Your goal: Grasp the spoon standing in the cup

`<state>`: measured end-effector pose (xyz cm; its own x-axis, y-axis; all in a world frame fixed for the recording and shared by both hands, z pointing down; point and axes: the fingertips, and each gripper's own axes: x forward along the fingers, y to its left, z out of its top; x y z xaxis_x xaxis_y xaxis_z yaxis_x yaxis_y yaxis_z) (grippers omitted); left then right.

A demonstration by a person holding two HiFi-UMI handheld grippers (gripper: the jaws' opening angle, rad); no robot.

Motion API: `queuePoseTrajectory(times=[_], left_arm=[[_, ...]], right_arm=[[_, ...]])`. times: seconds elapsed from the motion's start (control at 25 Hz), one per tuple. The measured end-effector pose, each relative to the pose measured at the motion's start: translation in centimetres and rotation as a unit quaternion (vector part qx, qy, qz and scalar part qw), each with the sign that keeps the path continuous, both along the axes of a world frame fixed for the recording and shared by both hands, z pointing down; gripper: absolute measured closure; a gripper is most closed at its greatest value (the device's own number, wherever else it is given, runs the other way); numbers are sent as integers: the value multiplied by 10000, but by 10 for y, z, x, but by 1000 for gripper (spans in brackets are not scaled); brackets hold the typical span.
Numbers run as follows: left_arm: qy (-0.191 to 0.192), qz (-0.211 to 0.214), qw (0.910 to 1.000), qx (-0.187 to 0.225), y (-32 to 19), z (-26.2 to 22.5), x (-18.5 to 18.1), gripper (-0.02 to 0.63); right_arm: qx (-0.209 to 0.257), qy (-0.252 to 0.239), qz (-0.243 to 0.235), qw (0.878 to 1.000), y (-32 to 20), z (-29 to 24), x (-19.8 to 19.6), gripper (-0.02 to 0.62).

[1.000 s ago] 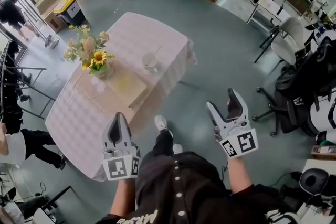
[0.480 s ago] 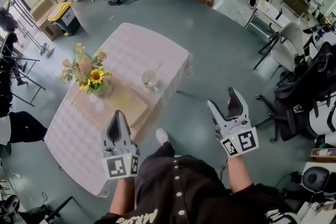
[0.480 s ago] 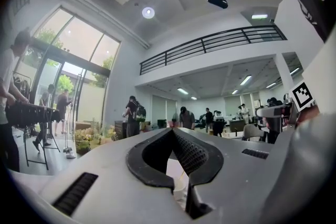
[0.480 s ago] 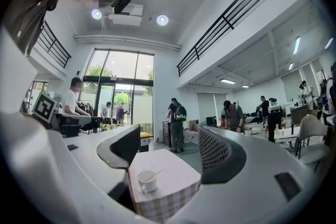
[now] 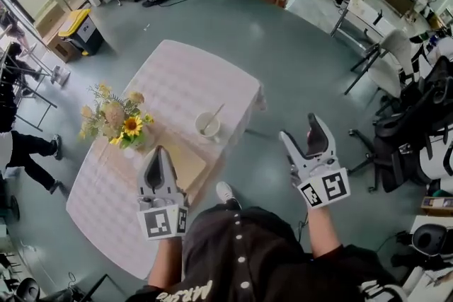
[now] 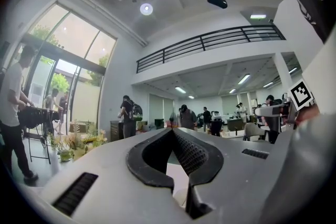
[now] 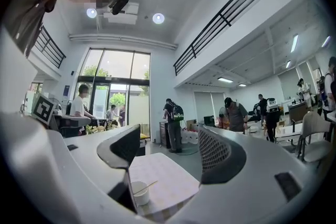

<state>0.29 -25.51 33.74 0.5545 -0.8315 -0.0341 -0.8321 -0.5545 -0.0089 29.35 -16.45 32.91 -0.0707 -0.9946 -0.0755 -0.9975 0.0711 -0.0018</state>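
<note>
- Desk (image 5: 185,74) w/ pink checked cloth on grey floor, ahead-left of person.
- Flower bunch (image 5: 117,125) on desk's left part. Flat tan board (image 5: 191,163) lies near the desk's near edge.
- Left tongs (image 5: 159,153): tips pressed together, nothing between them. In head view they sit over the board.
- Right tongs (image 5: 301,132): spread wide, empty, over the floor, well apart from desk.
- Cup (image 5: 207,127): white, upright on the desk near its right edge, apart from the flowers and just beyond the board. Right gripper view shows it low between the spread jaws, far off.
- Spoon (image 5: 213,115): bowl end down in cup, thin handle leaning up-right over the rim.
- Step, prob: approach, no reach yet. Right tongs look the better pick, since they're already spread and aimed at cup.
- To do it well: come in from the right, line jaws either side of the handle above the rim, pinch the handle only. Don't bump the cup wall, as it looks light and could tip.
</note>
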Motion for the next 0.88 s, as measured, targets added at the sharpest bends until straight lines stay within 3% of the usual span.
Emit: queuePoseTrajectory(times=[0.36,0.6,0.88], left_arm=[[12,48,10000,71,-52,4,-11,589],[-7,11,9999,-158,-69,23,-12,589],[-96,-279,9991,-292,-95,36,-5,589]], right_arm=[[-57,39,-44,10000,-56,3,-13,273],[-303,75,-183,9993,-83,19,-19,273],[-615,174,-628,9960,-127,44,-13,273]])
